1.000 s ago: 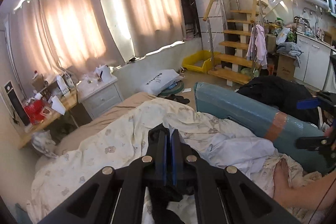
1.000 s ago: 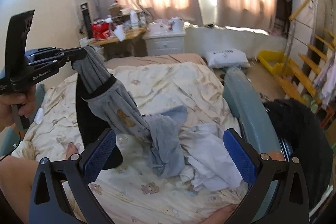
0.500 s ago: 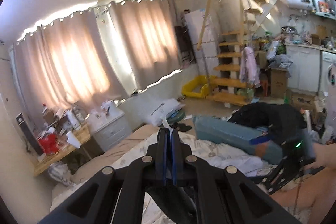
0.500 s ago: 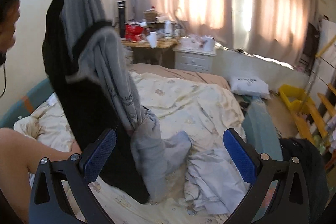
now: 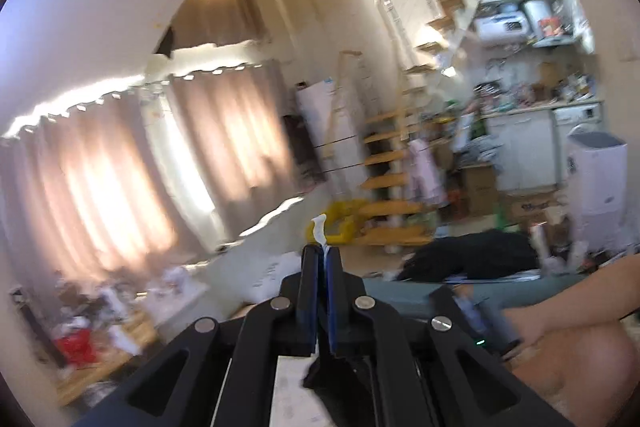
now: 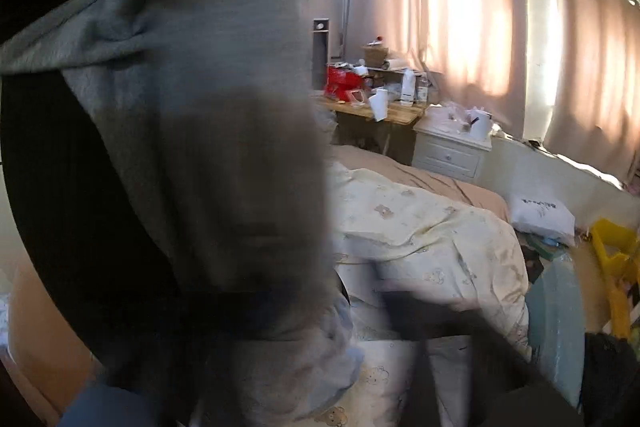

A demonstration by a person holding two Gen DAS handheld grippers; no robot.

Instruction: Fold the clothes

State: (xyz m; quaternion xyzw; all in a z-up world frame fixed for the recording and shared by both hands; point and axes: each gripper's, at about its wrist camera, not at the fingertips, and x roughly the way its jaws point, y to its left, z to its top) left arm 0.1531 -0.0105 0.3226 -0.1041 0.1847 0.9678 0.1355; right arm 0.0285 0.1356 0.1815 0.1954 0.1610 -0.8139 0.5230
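The left gripper (image 5: pixel 320 259), clamped on the grey garment (image 6: pixel 192 107), has swung it up off the bed (image 6: pixel 420 227) to 10 o'clock (veiling the right view; right jaws unreadable), suggesting shaking-out, not creasing.

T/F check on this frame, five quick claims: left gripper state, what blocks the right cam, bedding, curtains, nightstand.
1. The left gripper is shut on cloth. True.
2. The grey garment hangs close in front of the right camera, hiding much of its view. True.
3. The duvet is plain dark blue. False: pale yellow with a bear print.
4. The curtains are drawn open. False: closed, backlit.
5. The white nightstand stands beside the bed. True.
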